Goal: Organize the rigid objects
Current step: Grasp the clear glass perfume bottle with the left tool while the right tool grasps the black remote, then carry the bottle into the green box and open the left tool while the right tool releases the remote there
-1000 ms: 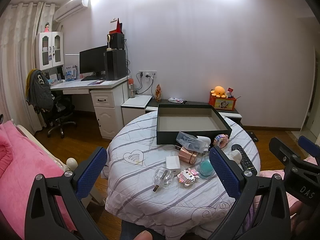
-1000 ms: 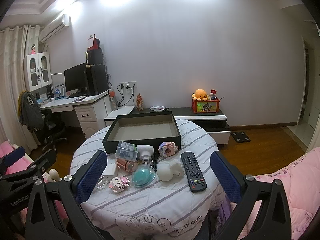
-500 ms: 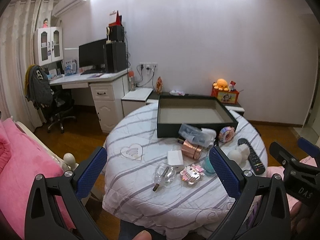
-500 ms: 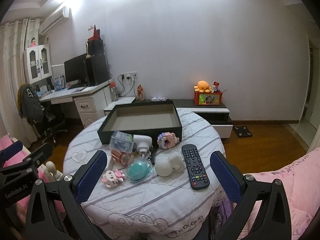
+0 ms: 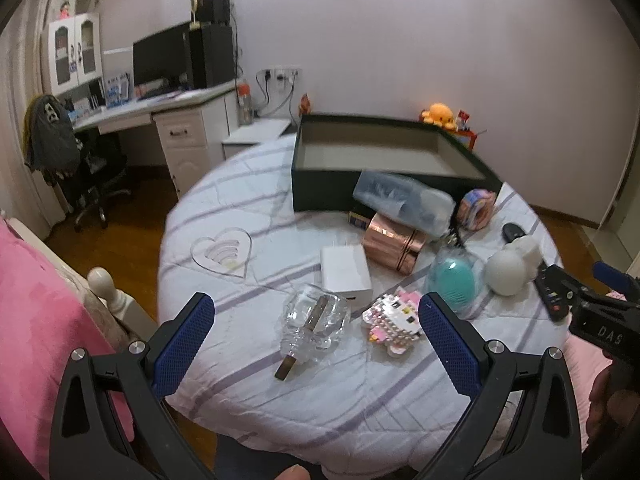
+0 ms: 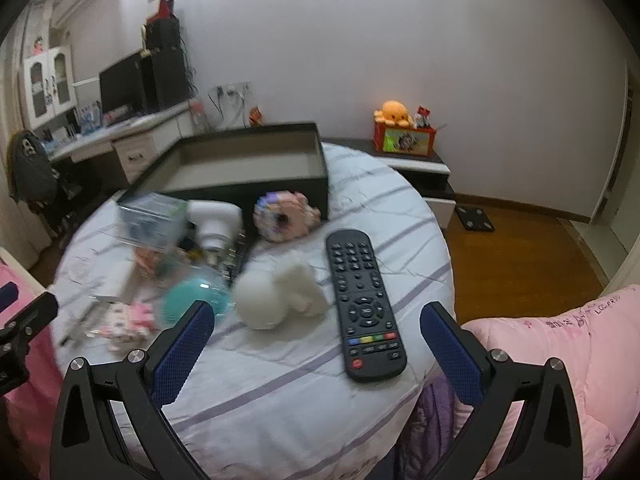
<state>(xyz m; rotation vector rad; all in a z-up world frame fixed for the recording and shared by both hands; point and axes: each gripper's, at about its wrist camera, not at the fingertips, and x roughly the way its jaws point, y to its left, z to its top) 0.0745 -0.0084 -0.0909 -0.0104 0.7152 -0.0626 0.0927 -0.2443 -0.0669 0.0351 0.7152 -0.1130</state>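
Both tongs hung wide apart and held nothing: our left gripper [image 5: 316, 344] above the clear glass bottle [image 5: 314, 318], our right gripper [image 6: 316, 344] near the black remote control [image 6: 362, 304]. Since a second ago we had closed in on the round table [image 5: 240, 380], so the clutter loomed larger. Every item lay in front of the dark open box [image 5: 384, 160], which looked empty. Sorting, we judged, hadn't started.
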